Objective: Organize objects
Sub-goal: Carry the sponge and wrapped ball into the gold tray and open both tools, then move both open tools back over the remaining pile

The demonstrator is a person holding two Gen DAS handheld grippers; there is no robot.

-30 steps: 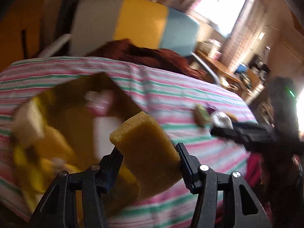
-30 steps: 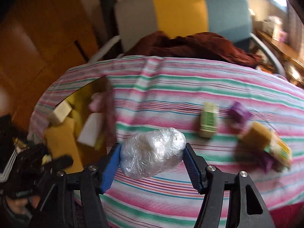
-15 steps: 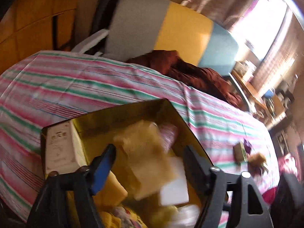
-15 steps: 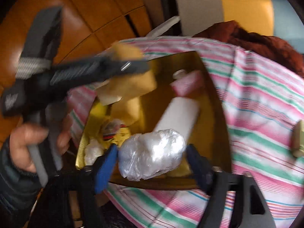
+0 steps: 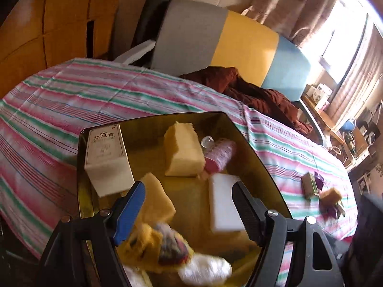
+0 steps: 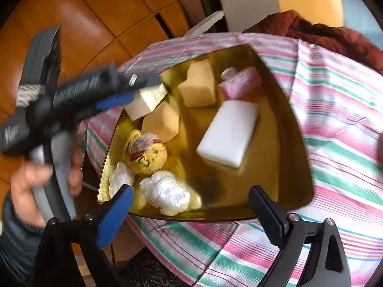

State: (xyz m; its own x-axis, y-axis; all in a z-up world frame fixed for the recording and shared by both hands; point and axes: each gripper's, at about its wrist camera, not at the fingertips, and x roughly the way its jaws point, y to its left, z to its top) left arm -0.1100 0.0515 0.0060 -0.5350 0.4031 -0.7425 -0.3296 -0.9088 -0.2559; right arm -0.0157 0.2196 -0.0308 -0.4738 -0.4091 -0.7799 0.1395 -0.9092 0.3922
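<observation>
Both grippers — left (image 5: 189, 205), right (image 6: 191, 205) — jaws open, empty, over gold tray (image 6: 296, 143); sponges (image 6: 198, 87), wrapped bundle (image 6: 165, 192) inside.

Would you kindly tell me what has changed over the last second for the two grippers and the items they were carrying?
Both let go. The left gripper dropped its yellow sponge into the gold tray and is now open. The right gripper released the plastic-wrapped bundle into the tray's near corner; its fingers are spread. The white block, pink bottle and striped cloth stayed put.
</observation>
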